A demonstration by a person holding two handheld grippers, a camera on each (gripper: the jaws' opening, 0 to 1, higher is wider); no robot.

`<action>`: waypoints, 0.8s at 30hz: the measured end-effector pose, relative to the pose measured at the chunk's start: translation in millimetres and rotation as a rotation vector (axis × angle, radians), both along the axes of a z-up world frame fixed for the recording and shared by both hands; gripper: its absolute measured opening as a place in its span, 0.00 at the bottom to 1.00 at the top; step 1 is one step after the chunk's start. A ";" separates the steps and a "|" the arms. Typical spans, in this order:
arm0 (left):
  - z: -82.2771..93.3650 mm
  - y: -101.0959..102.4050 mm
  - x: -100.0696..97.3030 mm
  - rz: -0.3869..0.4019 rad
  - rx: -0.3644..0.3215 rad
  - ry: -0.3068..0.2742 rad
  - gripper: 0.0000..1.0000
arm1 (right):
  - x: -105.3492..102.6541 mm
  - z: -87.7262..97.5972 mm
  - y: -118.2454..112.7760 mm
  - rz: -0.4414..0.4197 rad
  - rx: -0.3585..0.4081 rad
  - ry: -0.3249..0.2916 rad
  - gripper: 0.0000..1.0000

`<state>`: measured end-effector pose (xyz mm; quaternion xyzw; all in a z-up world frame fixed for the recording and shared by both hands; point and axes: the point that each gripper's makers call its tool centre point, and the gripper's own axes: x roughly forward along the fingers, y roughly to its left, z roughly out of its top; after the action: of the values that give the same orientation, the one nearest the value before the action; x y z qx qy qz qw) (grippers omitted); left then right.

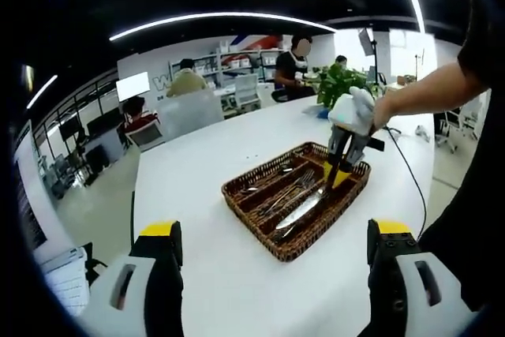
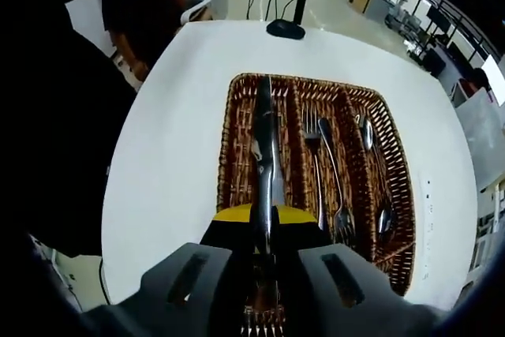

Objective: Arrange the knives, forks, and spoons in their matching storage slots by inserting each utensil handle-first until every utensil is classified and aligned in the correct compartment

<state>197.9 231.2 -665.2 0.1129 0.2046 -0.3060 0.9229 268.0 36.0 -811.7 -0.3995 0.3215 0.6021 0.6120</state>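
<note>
A brown wicker tray [image 1: 237,189] with three long compartments lies on the white table [image 1: 197,163]. My left gripper [image 1: 276,230] is open, its yellow-tipped jaws wide apart in front of the tray with nothing between them. My right gripper [image 1: 338,173] hangs over the tray's right end, held by a hand. In the right gripper view the right gripper [image 2: 264,215] is shut on a silver knife [image 2: 264,140] that stretches lengthwise over the left compartment of the tray [image 2: 229,155]. Two forks [image 2: 316,155] lie in the middle compartment and spoons [image 2: 367,132] in the right one.
A black stand base [image 2: 284,29] with a cable sits at the table's far end. A green plant [image 1: 339,80] stands at the table's back edge. People sit at desks behind. The table's curved edge [image 2: 118,179] runs close to the tray's left.
</note>
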 end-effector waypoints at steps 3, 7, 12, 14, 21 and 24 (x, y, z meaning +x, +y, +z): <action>0.1 1.3 -2.3 0.009 -0.002 -0.001 0.99 | 0.0 -8.7 2.0 0.005 0.000 0.009 0.05; -1.4 0.0 -3.4 0.019 -0.013 -0.005 0.99 | 3.3 -20.1 3.7 0.007 -0.010 0.027 0.05; -7.6 -3.4 -3.2 0.009 -0.016 0.008 0.99 | 5.0 -27.6 7.2 0.002 -0.007 0.044 0.05; -7.6 -3.7 -3.7 0.012 -0.021 0.016 0.99 | 5.5 -33.0 10.5 0.016 -0.014 0.042 0.06; -9.0 -5.7 -4.6 0.016 -0.019 0.033 0.97 | 1.6 -46.9 10.2 0.047 -0.050 0.052 0.06; -7.5 -10.2 -2.3 0.005 -0.034 0.025 0.99 | 2.2 -54.8 5.2 0.058 -0.071 0.026 0.06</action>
<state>195.6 221.0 -672.6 0.0928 0.2111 -0.3087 0.9228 270.3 41.2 -866.5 -0.4223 0.3390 0.6130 0.5753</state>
